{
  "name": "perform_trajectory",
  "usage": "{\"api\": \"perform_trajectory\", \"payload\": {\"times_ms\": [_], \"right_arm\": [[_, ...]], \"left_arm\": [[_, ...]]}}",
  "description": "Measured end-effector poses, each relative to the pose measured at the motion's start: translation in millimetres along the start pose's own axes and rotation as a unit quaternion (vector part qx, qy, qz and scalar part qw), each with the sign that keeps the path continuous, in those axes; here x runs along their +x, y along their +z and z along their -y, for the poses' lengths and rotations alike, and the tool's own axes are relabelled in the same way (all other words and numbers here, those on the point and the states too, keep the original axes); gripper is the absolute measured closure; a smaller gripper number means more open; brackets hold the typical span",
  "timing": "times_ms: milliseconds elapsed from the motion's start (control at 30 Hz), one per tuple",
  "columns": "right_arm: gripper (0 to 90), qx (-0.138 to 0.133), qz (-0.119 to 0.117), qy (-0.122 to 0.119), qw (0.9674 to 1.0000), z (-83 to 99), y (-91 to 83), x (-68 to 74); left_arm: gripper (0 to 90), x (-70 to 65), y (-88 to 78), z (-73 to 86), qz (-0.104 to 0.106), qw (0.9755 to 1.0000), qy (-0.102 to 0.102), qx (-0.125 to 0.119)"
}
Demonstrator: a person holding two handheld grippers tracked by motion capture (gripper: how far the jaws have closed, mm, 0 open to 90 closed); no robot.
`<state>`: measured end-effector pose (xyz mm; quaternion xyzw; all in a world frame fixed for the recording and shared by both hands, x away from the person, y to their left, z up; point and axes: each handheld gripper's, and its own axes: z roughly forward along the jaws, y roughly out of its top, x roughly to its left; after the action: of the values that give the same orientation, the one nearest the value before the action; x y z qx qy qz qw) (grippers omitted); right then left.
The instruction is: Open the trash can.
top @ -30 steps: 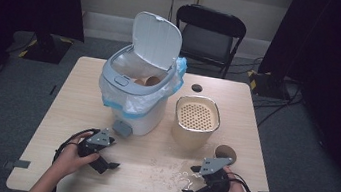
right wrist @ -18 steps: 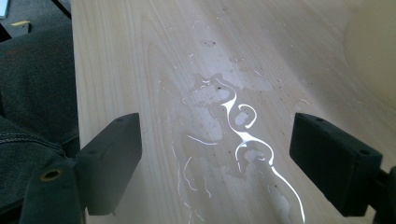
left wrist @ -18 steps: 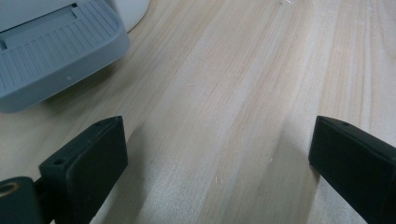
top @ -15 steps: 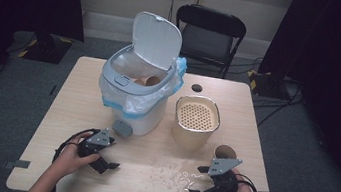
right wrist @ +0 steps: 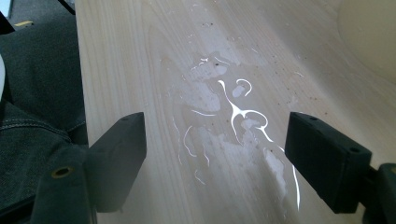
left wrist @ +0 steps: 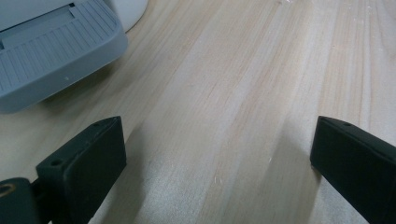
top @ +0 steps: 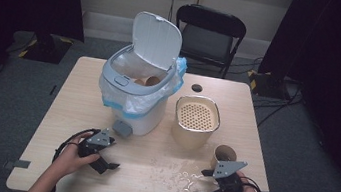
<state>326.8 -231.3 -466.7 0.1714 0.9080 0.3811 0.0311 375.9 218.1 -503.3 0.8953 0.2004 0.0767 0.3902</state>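
Lower right of the high view: my right gripper (top: 206,185) faces a glossy, branching wet spill (top: 183,171) on pale wood-grain table (top: 73,92); jaws spread, just narrowing, empty. Left gripper (top: 110,160) spread, empty.

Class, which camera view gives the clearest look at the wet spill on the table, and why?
The right gripper view: the spill lies close up, glinting between the open tongs. The high view shows it small. The left gripper view shows bare wood and the bin's grey pedal.

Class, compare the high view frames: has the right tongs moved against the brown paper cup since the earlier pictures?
Yes. The right tongs, jaws just closing slightly on nothing, has slid rightward along the near table edge, ending just below the brown paper cup.
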Motion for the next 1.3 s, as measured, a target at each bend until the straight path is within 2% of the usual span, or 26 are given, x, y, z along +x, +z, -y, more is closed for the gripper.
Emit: {"api": "perform_trajectory", "payload": {"times_ms": [600,900,1100,1300], "right_arm": [[20.9,0.006,0.01,0.019,0.9998,25.6,-22.3,1.3],[20.6,0.008,0.033,0.038,0.9987,43.8,-39.9,-2.2],[20.5,0.007,0.047,0.045,0.9978,49.1,-46.9,-6.3],[19.6,0.001,0.072,0.06,0.9956,53.2,-50.6,-14.1]], "left_arm": [[0.9,-0.1,0.2,-0.5,0.003,1.0,0.003,0.006],[0.0,-0.2,0.4,-0.8,0.004,0.9999,0.006,0.009],[0.0,-0.2,0.4,-0.8,0.004,0.9999,0.006,0.009],[0.0,-0.1,0.3,-0.8,0.005,0.9999,0.006,0.009]]}}
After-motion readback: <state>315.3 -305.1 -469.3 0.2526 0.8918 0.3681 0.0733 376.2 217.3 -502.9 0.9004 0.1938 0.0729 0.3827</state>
